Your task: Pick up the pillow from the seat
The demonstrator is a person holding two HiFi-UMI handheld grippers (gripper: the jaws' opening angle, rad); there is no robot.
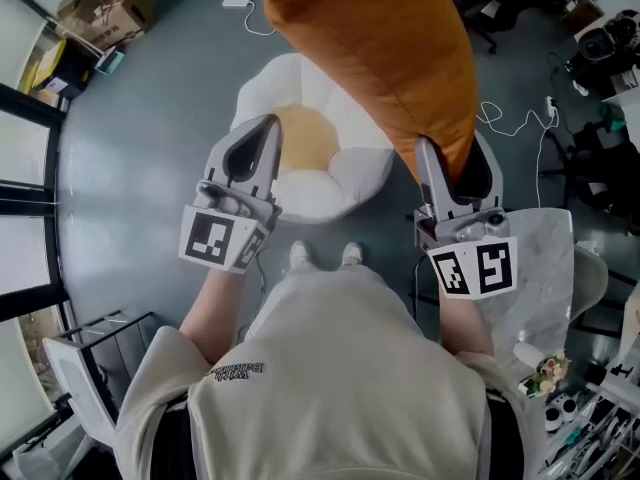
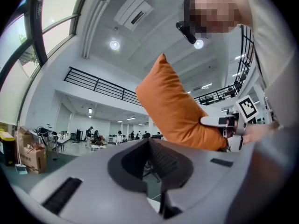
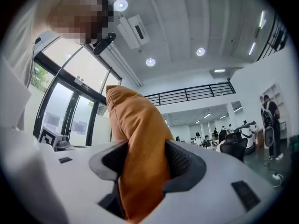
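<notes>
Orange pillow (image 1: 380,48) is off the seat, held high and close under the head camera, well above the floor. It is clamped at its lower end by the right gripper (image 1: 455,150). In the right gripper view the fabric is seen pinched between both ribbed pads. The jaws are held part-way apart by the bunched cloth, and the rest of the pillow stands up past the tips.

Left gripper (image 1: 265,128) is held beside it, well apart from the pillow. Its jaws are brought together at the tips and nothing is gripped. In the left gripper view the pillow and the right gripper are seen off to the right, with no contact to the left one.

White flower-shaped seat (image 1: 300,193) with a yellow centre (image 1: 305,138) is seen on the grey floor (image 1: 150,118) below, between the two grippers in the head view. White shoes (image 1: 322,256) are placed just at its near edge.

Marble-topped table (image 1: 545,268) is seen under and right of the right gripper. Cardboard boxes (image 1: 105,8) are stacked at the upper left. A white cable (image 1: 515,123) is trailed across the floor at the right.
</notes>
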